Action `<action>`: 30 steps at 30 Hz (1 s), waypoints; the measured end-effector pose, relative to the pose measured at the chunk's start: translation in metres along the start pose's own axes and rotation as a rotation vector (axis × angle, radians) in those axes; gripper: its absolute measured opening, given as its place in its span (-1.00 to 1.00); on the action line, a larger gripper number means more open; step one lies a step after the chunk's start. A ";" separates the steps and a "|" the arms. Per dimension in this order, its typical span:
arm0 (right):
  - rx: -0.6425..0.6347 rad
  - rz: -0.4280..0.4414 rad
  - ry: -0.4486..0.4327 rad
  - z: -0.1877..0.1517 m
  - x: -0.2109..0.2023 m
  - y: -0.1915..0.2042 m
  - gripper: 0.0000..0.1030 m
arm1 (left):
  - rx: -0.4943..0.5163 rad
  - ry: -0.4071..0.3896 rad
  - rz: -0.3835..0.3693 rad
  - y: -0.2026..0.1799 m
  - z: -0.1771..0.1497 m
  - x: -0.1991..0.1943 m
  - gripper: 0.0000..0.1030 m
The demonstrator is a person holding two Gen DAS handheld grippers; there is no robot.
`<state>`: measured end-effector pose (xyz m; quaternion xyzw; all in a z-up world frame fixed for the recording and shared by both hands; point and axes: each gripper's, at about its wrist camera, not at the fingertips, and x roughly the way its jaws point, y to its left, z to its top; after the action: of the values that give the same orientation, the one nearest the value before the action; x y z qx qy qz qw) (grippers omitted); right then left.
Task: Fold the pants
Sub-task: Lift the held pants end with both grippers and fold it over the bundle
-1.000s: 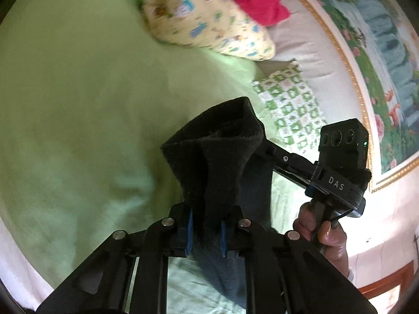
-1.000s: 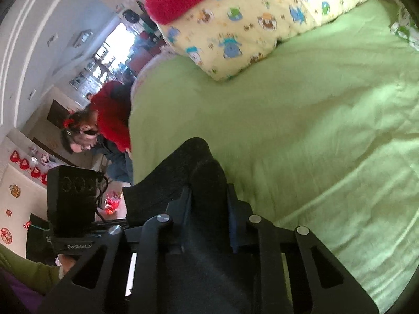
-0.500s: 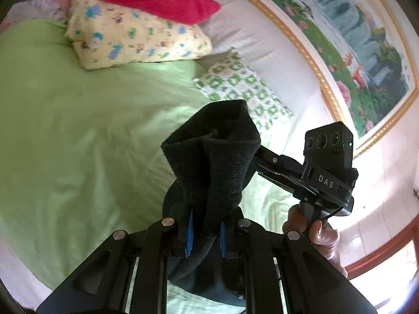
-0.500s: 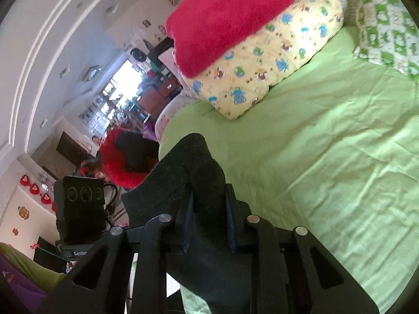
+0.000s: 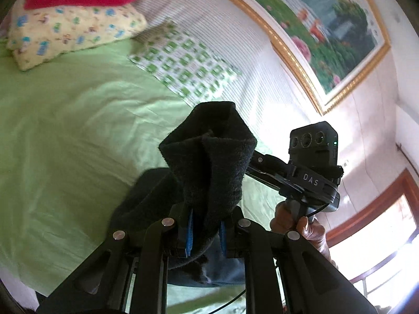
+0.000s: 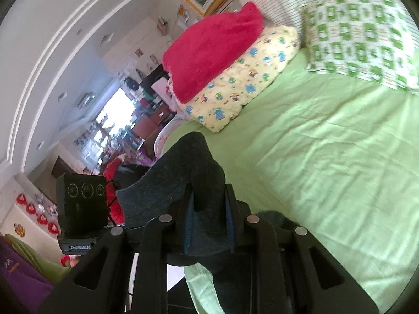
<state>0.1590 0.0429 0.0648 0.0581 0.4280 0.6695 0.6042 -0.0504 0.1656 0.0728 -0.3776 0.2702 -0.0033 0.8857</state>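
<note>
Early stage: left claw and right claw each clenched on dark pants, lifted over the bed; no fold laid flat yet.

Pants: dark charcoal, fleecy knit; bunched upright between both tongs, edge standing above the pads, remainder hanging down over green bed sheet.
</note>
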 end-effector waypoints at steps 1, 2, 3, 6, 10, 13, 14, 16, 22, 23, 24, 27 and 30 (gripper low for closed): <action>0.009 -0.004 -0.011 -0.005 -0.007 -0.001 -0.55 | 0.009 0.009 -0.003 -0.005 -0.003 0.004 -0.72; 0.021 -0.007 -0.026 -0.010 -0.015 -0.005 -0.55 | 0.019 0.017 -0.004 -0.009 -0.005 0.008 -0.72; 0.034 -0.011 -0.041 -0.015 -0.022 -0.008 -0.55 | 0.030 0.027 -0.005 -0.014 -0.007 0.012 -0.72; 0.067 -0.015 -0.075 -0.029 -0.040 -0.017 -0.55 | 0.055 0.056 -0.014 -0.028 -0.017 0.023 -0.72; 0.107 -0.022 -0.115 -0.045 -0.060 -0.028 -0.55 | 0.085 0.086 -0.009 -0.038 -0.024 0.037 -0.72; 0.130 -0.026 -0.136 -0.056 -0.071 -0.035 -0.55 | 0.107 0.108 0.002 -0.045 -0.030 0.046 -0.72; 0.137 -0.029 -0.142 -0.060 -0.074 -0.038 -0.55 | 0.110 0.116 0.004 -0.047 -0.032 0.048 -0.72; 0.150 -0.034 -0.155 -0.067 -0.079 -0.043 -0.55 | 0.119 0.129 0.007 -0.051 -0.036 0.055 -0.72; 0.195 -0.044 -0.193 -0.092 -0.096 -0.061 -0.55 | 0.200 0.163 0.045 -0.068 -0.055 0.077 -0.72; 0.208 -0.044 -0.197 -0.097 -0.099 -0.065 -0.55 | 0.217 0.168 0.054 -0.071 -0.058 0.081 -0.72; 0.216 -0.045 -0.200 -0.100 -0.101 -0.067 -0.55 | 0.228 0.172 0.060 -0.072 -0.061 0.084 -0.72; 0.248 -0.052 -0.211 -0.113 -0.104 -0.078 -0.55 | 0.273 0.188 0.086 -0.077 -0.072 0.095 -0.72; 0.280 -0.056 -0.231 -0.127 -0.107 -0.086 -0.50 | 0.319 0.201 0.106 -0.081 -0.083 0.103 -0.70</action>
<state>0.1773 -0.1213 -0.0231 0.2066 0.4462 0.5752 0.6537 0.0139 0.0305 0.0311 -0.2157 0.3729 -0.0370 0.9017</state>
